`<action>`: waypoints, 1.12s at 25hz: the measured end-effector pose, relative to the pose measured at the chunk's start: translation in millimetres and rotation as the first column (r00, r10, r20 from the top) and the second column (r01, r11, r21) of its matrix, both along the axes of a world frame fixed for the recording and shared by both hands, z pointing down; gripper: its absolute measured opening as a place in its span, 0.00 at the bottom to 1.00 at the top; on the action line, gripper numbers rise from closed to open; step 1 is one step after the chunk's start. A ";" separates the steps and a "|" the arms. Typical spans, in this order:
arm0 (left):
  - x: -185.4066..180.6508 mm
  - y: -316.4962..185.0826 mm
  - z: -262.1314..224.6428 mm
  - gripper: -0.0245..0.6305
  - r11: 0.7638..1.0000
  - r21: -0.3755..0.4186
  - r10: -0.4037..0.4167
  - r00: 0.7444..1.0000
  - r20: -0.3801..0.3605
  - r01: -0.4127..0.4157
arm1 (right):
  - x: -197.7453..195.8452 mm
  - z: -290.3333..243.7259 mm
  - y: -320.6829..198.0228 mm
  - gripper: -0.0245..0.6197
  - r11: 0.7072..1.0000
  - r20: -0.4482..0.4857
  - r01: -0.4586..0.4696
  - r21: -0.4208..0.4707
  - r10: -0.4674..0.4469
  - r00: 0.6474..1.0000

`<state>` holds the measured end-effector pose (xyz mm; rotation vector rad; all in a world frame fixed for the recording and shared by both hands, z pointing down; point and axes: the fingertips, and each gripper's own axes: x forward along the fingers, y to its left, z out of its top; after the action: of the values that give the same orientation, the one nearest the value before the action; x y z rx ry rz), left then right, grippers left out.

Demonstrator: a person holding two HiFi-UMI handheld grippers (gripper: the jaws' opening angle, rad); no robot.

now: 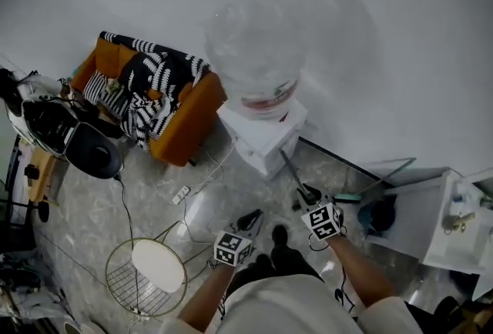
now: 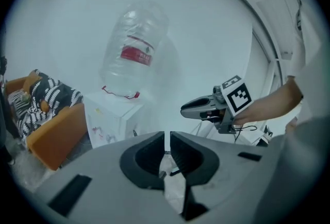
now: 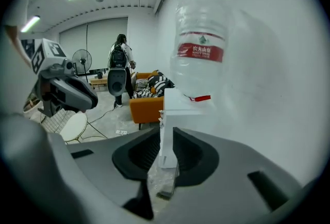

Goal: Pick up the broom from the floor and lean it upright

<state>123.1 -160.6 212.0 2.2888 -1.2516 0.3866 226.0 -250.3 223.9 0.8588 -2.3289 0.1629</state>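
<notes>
A thin dark stick [image 1: 291, 169], which I take for the broom's handle, slants from the foot of the white water dispenser [image 1: 266, 136] toward my right gripper [image 1: 306, 192]; its lower end is hidden. The broom's head is not clear in any view. The right gripper [image 3: 166, 132] has a plain gap between its jaws, nothing gripped, and points at the dispenser. My left gripper [image 1: 250, 218] hangs beside it at the same height; in its own view the left gripper [image 2: 166, 138] shows only a thin slit between the jaws and holds nothing.
An orange sofa [image 1: 185, 121] with striped blankets stands left of the dispenser, which carries a big clear bottle [image 1: 254, 55]. A power strip [image 1: 181, 194] and cable lie on the floor near a round wire table [image 1: 146, 271]. A white cabinet [image 1: 431, 217] and dark bin [image 1: 379, 215] stand right.
</notes>
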 end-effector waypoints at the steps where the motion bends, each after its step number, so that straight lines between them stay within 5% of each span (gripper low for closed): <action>1: 0.1 5.9 -6.7 0.09 1.000 0.013 0.005 1.000 -0.001 -0.005 | 0.8 -6.1 9.0 0.15 1.000 0.001 -0.001 0.002 0.001 1.000; 13: -11.2 96.1 -80.4 0.09 0.993 0.119 0.024 0.999 -0.021 -0.021 | 27.4 -77.0 122.4 0.04 0.991 0.119 -0.132 0.001 0.131 0.984; 28: 27.3 157.0 -125.4 0.09 0.985 0.171 -0.007 0.999 -0.044 0.014 | 87.1 -138.2 201.7 0.04 0.992 0.206 -0.115 0.044 0.103 0.973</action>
<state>150.4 -3.5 86.5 2.4190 -1.3207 0.2322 313.1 -48.7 85.8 1.0421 -2.4861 0.2439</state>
